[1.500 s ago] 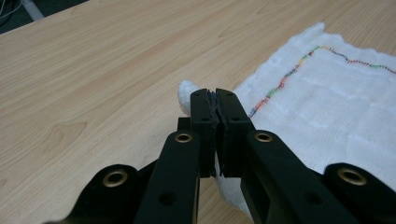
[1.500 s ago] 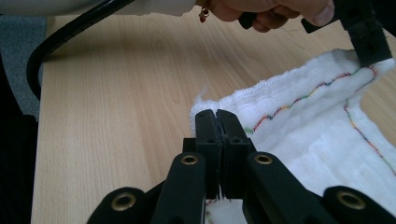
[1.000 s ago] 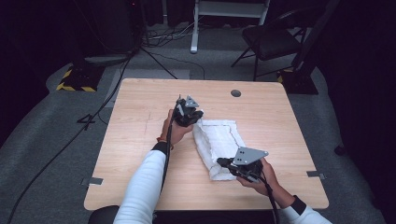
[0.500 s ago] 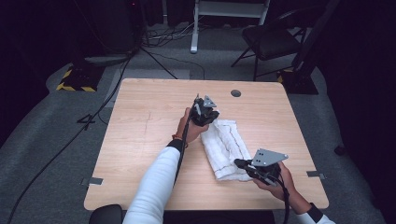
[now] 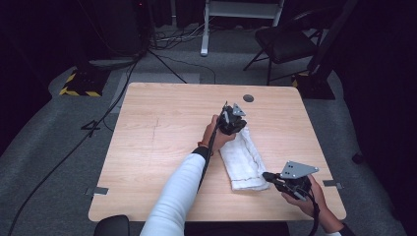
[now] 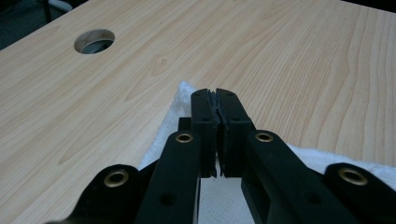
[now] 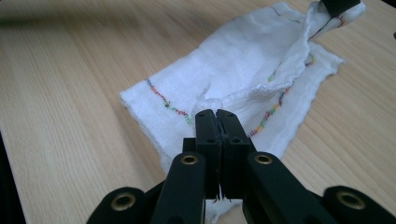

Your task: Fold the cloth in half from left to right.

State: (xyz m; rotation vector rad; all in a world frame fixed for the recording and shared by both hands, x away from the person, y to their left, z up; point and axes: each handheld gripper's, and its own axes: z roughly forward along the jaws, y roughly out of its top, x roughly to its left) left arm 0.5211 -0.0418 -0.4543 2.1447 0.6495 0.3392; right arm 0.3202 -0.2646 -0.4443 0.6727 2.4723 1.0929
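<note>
White cloth [image 5: 244, 160] lies folded on the table [image 5: 162, 132], right of centre, stretched betw. both tongs. Left gripper [image 5: 235, 126] pinches its far end, jaws pressed tight on fabric; right gripper [image 5: 268, 175] pinches the near corner. Right gripper view shows coloured stitching [image 7: 164, 100]; left gripper view shows a cable hole [image 6: 94, 41] in the wood.

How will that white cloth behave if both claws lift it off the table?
The white cloth will probably sag and drape: it already lies creased and folded on itself. It looks thin, so likely very light. The left claw and right claw are shut on its edges, so slipping seems unlikely.
</note>
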